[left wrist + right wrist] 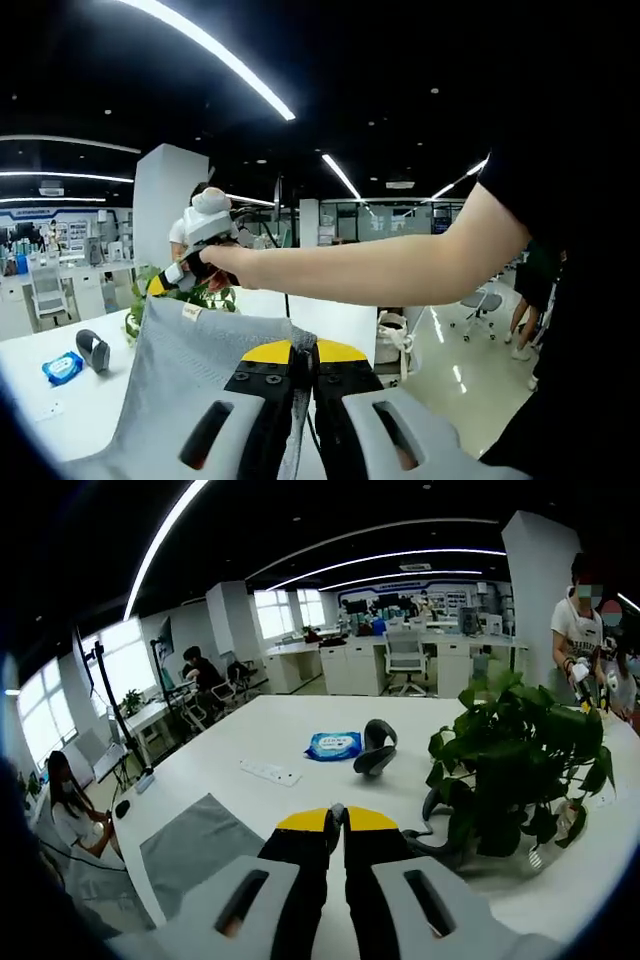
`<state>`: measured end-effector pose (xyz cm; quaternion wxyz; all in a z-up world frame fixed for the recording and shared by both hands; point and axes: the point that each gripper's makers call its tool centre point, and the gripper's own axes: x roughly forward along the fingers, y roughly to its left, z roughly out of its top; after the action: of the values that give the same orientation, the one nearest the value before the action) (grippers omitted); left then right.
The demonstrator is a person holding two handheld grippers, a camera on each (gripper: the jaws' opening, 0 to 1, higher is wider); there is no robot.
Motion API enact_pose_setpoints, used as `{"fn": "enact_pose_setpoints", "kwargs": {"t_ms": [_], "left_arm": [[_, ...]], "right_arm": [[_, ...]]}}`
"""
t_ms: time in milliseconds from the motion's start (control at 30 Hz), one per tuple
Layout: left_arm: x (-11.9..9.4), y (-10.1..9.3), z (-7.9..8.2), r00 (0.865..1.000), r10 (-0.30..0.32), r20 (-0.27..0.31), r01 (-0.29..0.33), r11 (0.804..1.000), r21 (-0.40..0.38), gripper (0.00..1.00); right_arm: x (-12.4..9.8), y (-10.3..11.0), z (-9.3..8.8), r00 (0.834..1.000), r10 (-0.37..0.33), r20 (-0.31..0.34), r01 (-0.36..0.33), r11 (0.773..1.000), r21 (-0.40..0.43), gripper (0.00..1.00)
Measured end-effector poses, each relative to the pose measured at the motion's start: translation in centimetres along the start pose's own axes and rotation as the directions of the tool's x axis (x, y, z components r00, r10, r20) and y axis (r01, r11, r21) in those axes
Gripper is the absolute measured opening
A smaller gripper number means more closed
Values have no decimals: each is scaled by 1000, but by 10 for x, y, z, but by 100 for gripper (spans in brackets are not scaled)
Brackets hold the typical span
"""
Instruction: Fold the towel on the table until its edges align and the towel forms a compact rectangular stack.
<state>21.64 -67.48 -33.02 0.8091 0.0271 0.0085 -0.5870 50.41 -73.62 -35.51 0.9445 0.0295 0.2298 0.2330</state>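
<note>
The grey towel (190, 385) is lifted off the white table (60, 395) and hangs stretched between the two tools. In the left gripper view the left tool (303, 372) has its jaws pressed together on the towel's near edge, cloth running down the gap between them. Across the span, the right tool (205, 232) sits in the person's hand at the towel's far upper corner; the arm (400, 268) reaches across the view.

In the right gripper view the right tool (336, 830) has its jaws pressed close with a thin sliver of grey between the tips — it looks like a pinch on the cloth, though little fabric shows there. Below its left jaw a grey sheet of towel (195, 850) lies low over the table edge.

The risks, as I judge them: the right pinch seems shallow, so a tug to tension the cloth could pull the corner free and drop one side. Uneven height between the tools would lay the fold skewed, edges out of line. Nearby stand a potted plant (520, 770), a dark curved object (376, 748) and a blue wipes packet (333, 745) — a wide swing of the towel could brush the leaves or sweep the small things along
</note>
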Motion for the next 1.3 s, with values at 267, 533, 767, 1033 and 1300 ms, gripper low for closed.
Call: {"fn": "enact_pose_setpoints", "kwargs": {"t_ms": [267, 533, 767, 1033, 1300], "left_arm": [[1, 3, 12, 1000, 11, 22, -11, 1000, 10, 6], [-27, 21, 3, 990, 143, 0, -143, 989, -29, 6], [-82, 45, -2, 960, 278, 19, -277, 960, -46, 6], [-154, 77, -18, 946, 325, -16, -325, 943, -76, 6], [-214, 105, -57, 926, 374, -62, -378, 921, -94, 5]], "right_arm": [[-4, -5, 13, 999, -11, 45, 9, 999, 43, 1], [13, 13, 10, 997, 43, 62, -49, 995, 85, 1], [44, 52, 15, 992, 112, 66, -117, 990, 76, 1], [78, 105, 21, 990, 133, 45, -136, 989, 58, 1], [110, 155, 5, 985, 169, 21, -171, 977, 130, 1]]}}
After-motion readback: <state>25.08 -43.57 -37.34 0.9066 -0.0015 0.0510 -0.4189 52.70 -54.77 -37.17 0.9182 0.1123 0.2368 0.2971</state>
